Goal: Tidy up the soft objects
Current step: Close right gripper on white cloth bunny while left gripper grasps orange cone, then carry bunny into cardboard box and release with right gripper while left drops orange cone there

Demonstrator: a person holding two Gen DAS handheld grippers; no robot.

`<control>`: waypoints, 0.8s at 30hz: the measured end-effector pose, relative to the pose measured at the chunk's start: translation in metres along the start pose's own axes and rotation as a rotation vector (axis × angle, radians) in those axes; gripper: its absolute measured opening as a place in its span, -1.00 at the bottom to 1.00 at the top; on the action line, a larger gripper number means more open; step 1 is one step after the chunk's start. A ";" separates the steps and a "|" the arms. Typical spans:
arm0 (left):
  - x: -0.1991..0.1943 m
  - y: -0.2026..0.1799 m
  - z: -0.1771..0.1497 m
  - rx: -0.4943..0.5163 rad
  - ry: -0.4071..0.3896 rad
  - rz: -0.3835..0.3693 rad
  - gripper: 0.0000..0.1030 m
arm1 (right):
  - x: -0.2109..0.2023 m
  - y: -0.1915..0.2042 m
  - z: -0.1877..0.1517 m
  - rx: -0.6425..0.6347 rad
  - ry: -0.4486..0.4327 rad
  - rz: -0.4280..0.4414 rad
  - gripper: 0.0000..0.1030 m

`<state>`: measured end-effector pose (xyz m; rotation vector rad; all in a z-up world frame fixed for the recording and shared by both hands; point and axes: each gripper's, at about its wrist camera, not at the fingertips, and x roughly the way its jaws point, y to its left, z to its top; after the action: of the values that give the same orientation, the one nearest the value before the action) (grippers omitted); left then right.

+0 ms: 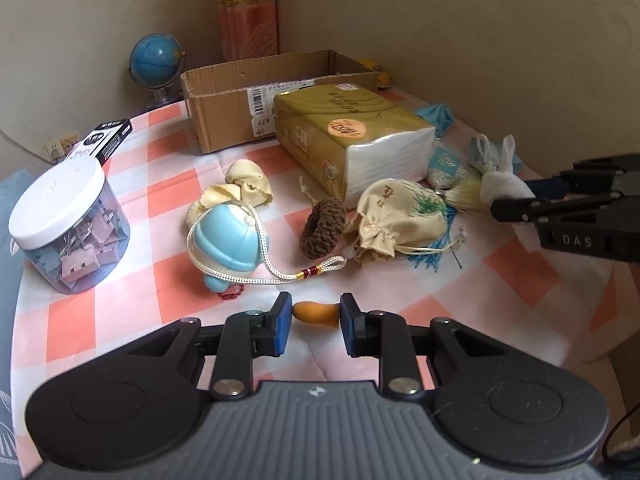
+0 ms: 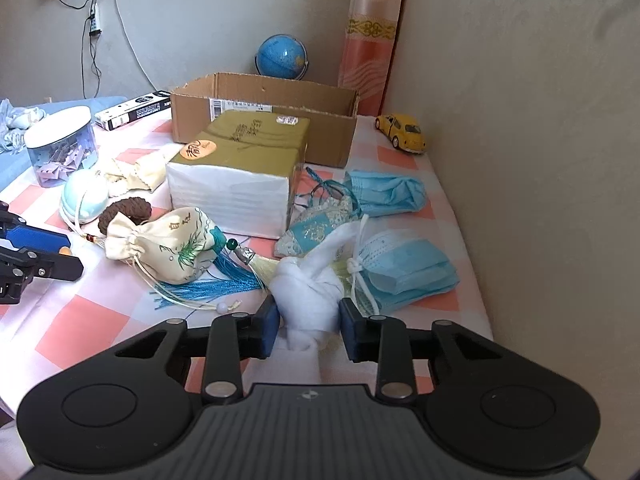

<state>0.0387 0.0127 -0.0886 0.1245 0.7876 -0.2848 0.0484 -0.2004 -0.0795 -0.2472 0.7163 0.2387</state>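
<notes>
Box (image 2: 264, 96) of cardboard sits at twelve o'clock beyond the right tool (image 2: 307, 322), clamped on the white cloth bundle (image 2: 308, 292); left tool (image 1: 316, 317) pinches an orange piece (image 1: 316, 313).

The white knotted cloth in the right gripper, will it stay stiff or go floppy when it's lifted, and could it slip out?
The white knotted cloth looks soft and bunched, so it will probably sag. The right gripper pinches it below the knot, which should resist slipping. It seems light; its loose ends may drag the blue face masks lying against it.
</notes>
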 end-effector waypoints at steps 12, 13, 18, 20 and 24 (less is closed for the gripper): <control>-0.034 -0.002 0.013 0.105 -0.032 -0.045 -0.53 | -0.035 0.005 0.031 -0.051 -0.063 0.019 -0.29; -0.036 -0.001 0.014 0.107 -0.036 -0.049 -0.53 | -0.036 0.005 0.037 -0.062 -0.070 0.019 -0.29; -0.041 0.009 0.024 0.114 -0.063 -0.050 -0.53 | -0.029 0.008 0.074 -0.104 -0.100 0.027 -0.29; -0.042 0.014 0.028 0.110 -0.071 -0.051 -0.53 | -0.024 0.008 0.088 -0.114 -0.107 0.030 -0.29; -0.042 0.026 0.034 0.102 -0.086 -0.041 -0.53 | -0.002 0.008 0.124 -0.138 -0.114 0.039 -0.29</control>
<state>0.0415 0.0392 -0.0342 0.1913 0.6910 -0.3675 0.1210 -0.1559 0.0111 -0.3483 0.5933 0.3376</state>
